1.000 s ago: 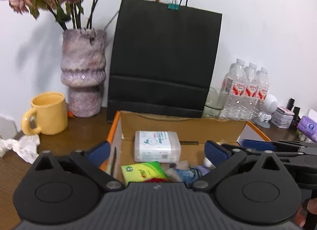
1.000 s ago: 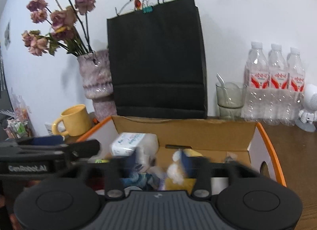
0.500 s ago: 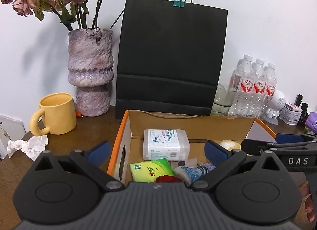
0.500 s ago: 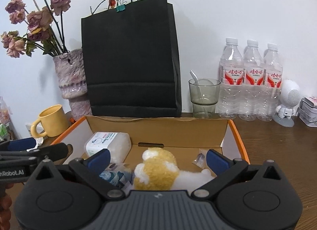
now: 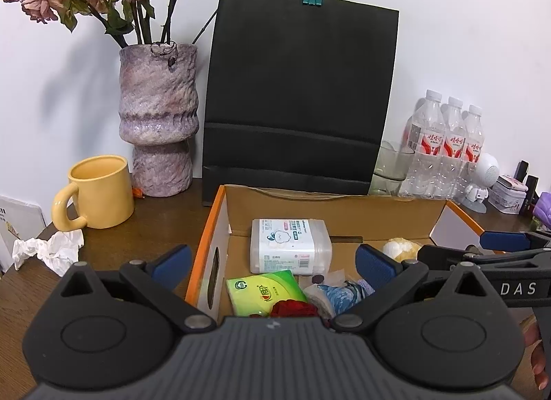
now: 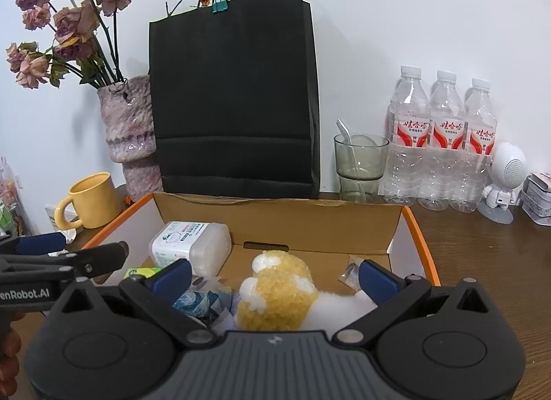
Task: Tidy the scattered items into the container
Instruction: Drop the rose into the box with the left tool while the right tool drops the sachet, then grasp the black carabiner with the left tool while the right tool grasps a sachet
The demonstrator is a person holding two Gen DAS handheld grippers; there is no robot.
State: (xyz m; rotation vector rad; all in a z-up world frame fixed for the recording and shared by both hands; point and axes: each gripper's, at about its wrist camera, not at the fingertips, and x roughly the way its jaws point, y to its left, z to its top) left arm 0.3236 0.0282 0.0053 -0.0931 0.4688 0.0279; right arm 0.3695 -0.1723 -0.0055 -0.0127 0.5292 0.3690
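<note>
Right gripper (image 6: 273, 277) is hanging tilted down over the cardboard box (image 6: 282, 224), jaws having just spread wide — released, blue ribbed pads clear of the plush toy (image 6: 275, 293) lying between them on the box floor. Toy is looking fuzzy, yellow and white, lumpy. Left gripper (image 5: 273, 260) is hovering at the box's left wall, also angled down, jaws wide and gripping nothing; fingertips of a hand are showing at that view's lower right edge. Box is showing brown corrugated walls inside, orange rim and white outer faces. Inside are sitting a rectangular white wipes pack (image 5: 291, 245), a glossy green tissue packet (image 5: 263, 291), and crinkled blue-patterned wrap (image 6: 199, 300). Crumpled white tissue (image 5: 48, 250) is lying outside on the dark wooden table (image 5: 148, 228), near a smooth yellow mug (image 5: 96, 191).
</note>
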